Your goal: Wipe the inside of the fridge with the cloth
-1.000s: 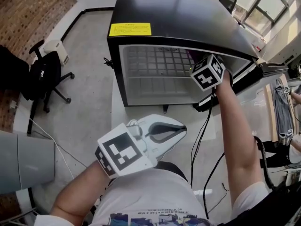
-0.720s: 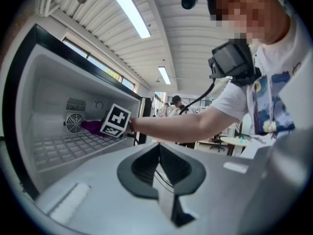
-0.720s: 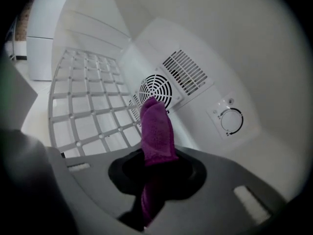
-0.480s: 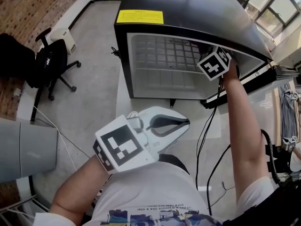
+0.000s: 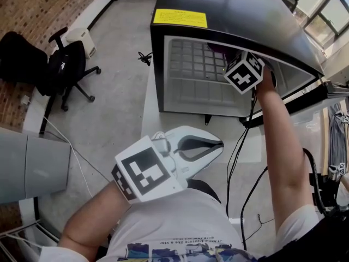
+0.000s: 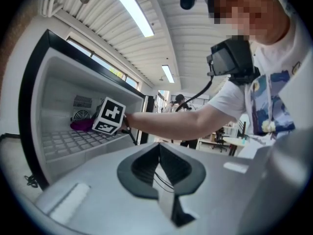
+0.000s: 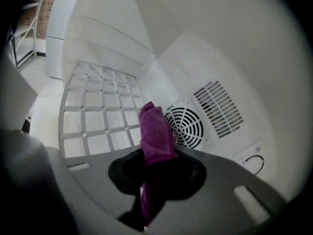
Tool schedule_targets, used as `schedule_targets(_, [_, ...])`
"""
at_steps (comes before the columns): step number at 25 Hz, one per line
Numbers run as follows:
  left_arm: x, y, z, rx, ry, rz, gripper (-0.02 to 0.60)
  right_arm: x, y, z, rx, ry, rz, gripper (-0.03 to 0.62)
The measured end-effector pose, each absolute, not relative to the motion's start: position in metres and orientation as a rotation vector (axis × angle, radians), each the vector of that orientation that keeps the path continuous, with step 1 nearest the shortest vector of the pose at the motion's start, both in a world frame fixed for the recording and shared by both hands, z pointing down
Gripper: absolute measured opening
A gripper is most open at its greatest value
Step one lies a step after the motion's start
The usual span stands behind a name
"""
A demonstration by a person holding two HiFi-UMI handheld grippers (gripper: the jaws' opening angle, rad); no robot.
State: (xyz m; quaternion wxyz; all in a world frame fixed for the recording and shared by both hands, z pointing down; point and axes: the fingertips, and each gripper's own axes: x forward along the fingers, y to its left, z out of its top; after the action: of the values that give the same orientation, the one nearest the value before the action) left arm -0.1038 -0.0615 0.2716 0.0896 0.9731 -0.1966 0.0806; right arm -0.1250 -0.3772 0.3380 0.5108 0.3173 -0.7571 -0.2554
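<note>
The black mini fridge [image 5: 240, 15] stands open, with a white inside and a white wire shelf [image 5: 193, 64]. My right gripper [image 5: 228, 56] reaches into it above the shelf; its marker cube [image 5: 244, 72] hides the tips in the head view. In the right gripper view the right gripper [image 7: 150, 182] is shut on a purple cloth [image 7: 155, 131], which sticks out toward the round fan grille [image 7: 186, 126] on the back wall. The cloth [image 6: 82, 125] also shows in the left gripper view. My left gripper [image 5: 206, 146] hangs shut and empty outside the fridge, near my body.
The fridge door [image 5: 322, 91] stands open at the right. Black cables [image 5: 240, 157] run across the floor before the fridge. A black office chair [image 5: 68, 70] and a grey drum [image 5: 27, 171] stand at the left, by the brick wall.
My right gripper with the cloth has shifted left and a little deeper inside the fridge. My head view has drifted, so the fridge sits further right. The left gripper has barely moved.
</note>
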Motion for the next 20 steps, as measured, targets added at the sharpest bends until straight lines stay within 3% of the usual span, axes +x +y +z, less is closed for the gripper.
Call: schedule_targets(20, [-0.145, -0.05, 0.27, 2.855, -0.713, 0.232, 0.008, -0.24, -0.324, 0.34, 0.528, -1.994, -0.673, 0.057])
